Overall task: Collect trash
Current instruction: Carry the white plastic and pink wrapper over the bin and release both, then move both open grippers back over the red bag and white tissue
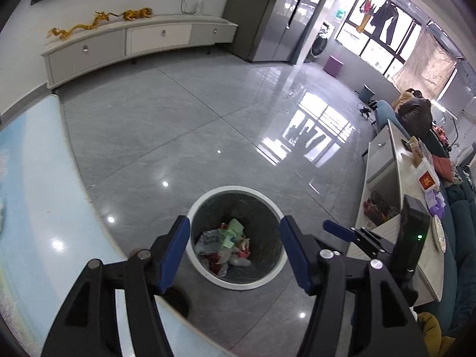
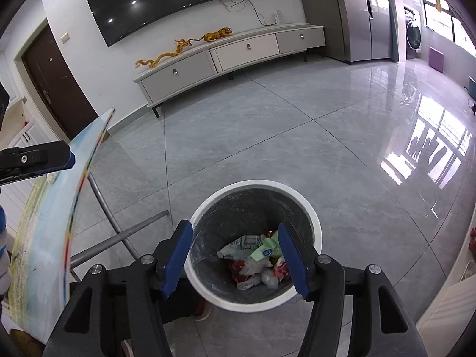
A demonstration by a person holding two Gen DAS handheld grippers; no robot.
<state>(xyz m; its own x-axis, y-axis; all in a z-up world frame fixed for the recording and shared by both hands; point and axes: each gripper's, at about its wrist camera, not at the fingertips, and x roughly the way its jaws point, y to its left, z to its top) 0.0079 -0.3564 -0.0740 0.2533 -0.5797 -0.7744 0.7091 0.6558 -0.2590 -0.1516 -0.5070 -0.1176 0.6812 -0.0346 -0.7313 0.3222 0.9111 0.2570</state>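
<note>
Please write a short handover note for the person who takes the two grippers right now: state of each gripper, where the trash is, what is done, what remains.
Left gripper: open, empty, above the trash bin.
Right gripper: open, empty, above the same bin.
Trash: wrappers and crumpled bags lie at the bottom of the lined bin.
Done: this trash is in the bin.
Left: no more loose trash shows on the floor; check the table.

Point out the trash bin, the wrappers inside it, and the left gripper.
trash bin (image 2: pixel 315 229), right wrist view, on the white rim at its right side.
wrappers (image 2: pixel 253 267), right wrist view, on the crumpled pile at the bin's bottom.
left gripper (image 1: pixel 235 242), left wrist view, midway between its open blue-padded jaws.
</note>
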